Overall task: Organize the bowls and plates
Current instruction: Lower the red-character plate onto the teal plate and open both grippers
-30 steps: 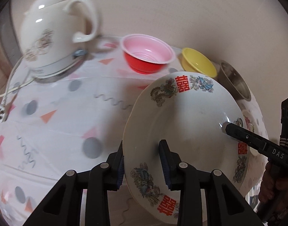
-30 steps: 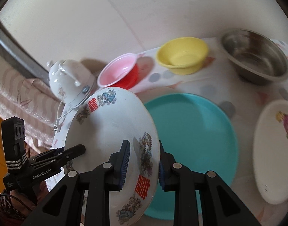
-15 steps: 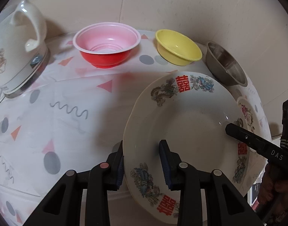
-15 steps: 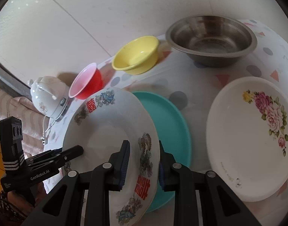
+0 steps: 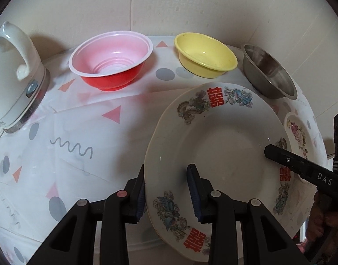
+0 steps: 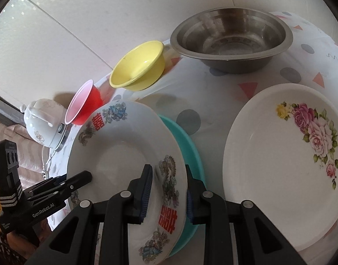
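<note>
- Both grippers clamp the dragon plate [image 5: 215,141] by opposite edges: left gripper [image 5: 166,190] on its left rim, right gripper [image 6: 169,190] on its right rim.
- The plate is over the teal plate [image 6: 188,145], left of the rose plate [image 6: 279,161]; whether it touches the teal one is unclear.
- Along the far edge of the table [image 5: 80,119], left to right: red bowl [image 5: 111,59], yellow bowl [image 5: 204,55], steel bowl [image 6: 230,39].
- A kettle [image 5: 12,75] stands at the far left.

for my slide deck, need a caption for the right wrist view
Both claws grip the dragon plate over the teal plate, beside the rose plate.
</note>
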### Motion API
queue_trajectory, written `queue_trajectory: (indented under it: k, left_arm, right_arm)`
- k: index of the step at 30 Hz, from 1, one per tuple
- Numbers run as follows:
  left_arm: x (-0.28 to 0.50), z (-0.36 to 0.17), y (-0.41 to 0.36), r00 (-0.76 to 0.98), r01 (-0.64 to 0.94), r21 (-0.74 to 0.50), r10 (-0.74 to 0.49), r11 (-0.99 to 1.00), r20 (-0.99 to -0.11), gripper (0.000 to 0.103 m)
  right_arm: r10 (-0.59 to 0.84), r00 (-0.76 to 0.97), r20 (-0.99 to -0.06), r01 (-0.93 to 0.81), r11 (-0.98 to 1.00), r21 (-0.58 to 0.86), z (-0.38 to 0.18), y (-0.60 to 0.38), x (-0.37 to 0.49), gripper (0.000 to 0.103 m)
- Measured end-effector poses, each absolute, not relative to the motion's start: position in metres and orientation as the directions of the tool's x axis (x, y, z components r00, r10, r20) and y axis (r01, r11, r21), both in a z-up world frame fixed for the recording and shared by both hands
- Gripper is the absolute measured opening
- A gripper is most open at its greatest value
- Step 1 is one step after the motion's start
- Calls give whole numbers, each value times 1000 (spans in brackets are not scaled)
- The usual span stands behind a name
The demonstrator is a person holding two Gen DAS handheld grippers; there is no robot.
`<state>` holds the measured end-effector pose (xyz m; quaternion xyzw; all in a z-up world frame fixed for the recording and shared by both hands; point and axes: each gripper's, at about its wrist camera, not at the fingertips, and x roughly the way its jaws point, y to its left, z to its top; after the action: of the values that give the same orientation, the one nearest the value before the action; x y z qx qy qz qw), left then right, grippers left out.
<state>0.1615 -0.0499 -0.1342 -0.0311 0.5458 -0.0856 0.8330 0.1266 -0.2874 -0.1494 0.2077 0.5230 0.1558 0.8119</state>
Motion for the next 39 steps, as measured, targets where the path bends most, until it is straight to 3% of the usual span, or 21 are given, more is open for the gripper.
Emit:
queue_trajectory:
  k: [12,25,28,30,35,39]
  left_arm:
    - [153,-134,-61,430,164,-31,-100,986,-897,36]
    - [141,-130,-60,414,174,-42,-112,984,-904,40]
    - [136,-126,-56,418,163,-44,-110,986,-902,50]
    - [133,-121,-51,434,144,-44,-103,989,-895,51]
    - [127,-104,-37,478,92,-71,-107,993,-872,71]
    - [124,-94,-35,490,95,-106,-140,990,-860,81]
  right_arm:
    - [398,414,-819,-27,904,426,-147,-281,128,29]
    - [349,441,-827,-11,924,383,-132,-282,105,32]
    - [342,449,-826,-6,925,379,-128,-282,100,32]
    - [333,463,-821,2,926,377,-122,-284,93,32]
    - [311,509,-803,15,929,369,-109,-294,74,36]
    - [301,544,-783,56,918,392,-103,-313,57,37]
